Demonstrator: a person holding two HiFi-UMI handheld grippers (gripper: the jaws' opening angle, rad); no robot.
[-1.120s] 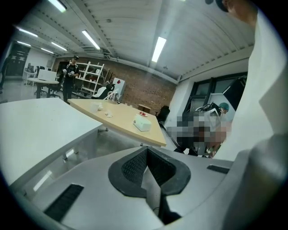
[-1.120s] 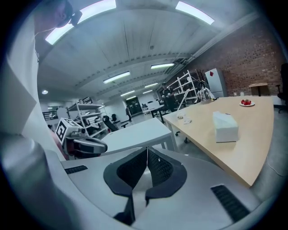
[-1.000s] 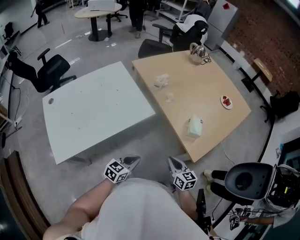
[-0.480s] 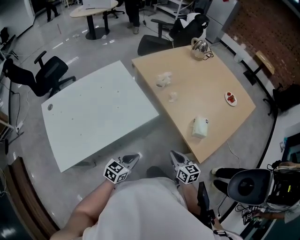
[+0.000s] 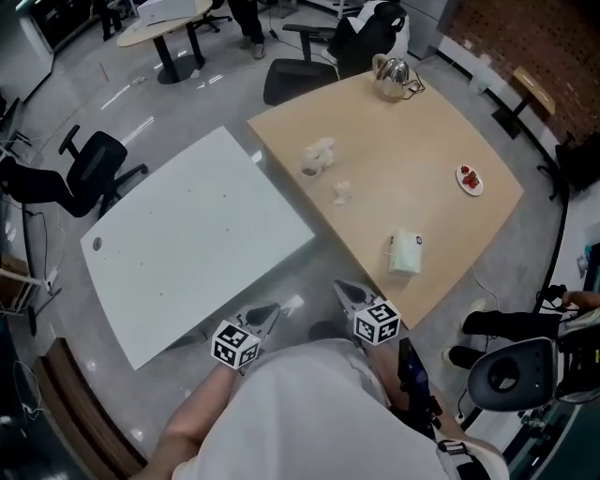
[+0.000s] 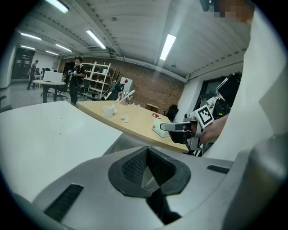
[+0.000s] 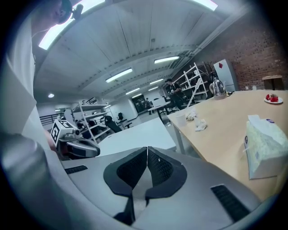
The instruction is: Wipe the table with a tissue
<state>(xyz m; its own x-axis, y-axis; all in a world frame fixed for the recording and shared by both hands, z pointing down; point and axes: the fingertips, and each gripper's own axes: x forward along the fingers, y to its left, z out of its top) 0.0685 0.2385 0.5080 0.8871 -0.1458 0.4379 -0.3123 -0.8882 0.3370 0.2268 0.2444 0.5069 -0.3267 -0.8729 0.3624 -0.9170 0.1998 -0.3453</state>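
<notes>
A pale tissue box point(image 5: 404, 253) lies near the front edge of the wooden table point(image 5: 427, 141); it also shows in the right gripper view point(image 7: 263, 150). Two crumpled tissues point(image 5: 320, 156) point(image 5: 342, 193) lie further back on that table. My left gripper point(image 5: 270, 312) is shut and holds nothing; its pads meet in its own view point(image 6: 146, 150). My right gripper point(image 5: 345, 291) is likewise shut and holds nothing point(image 7: 147, 150). Both are over the floor in front of the gap between the tables, short of the tissue box.
A white table point(image 5: 187, 234) stands left of the wooden one. A metal kettle point(image 5: 394, 77) and a small plate with red fruit point(image 5: 470, 179) sit on the wooden table. Office chairs point(image 5: 89, 169) point(image 5: 511, 375) and a round table point(image 5: 164, 23) stand around.
Both grippers have moved forward together toward the tables, still shut. The tables and the tissue box now sit nearer in the head view.
</notes>
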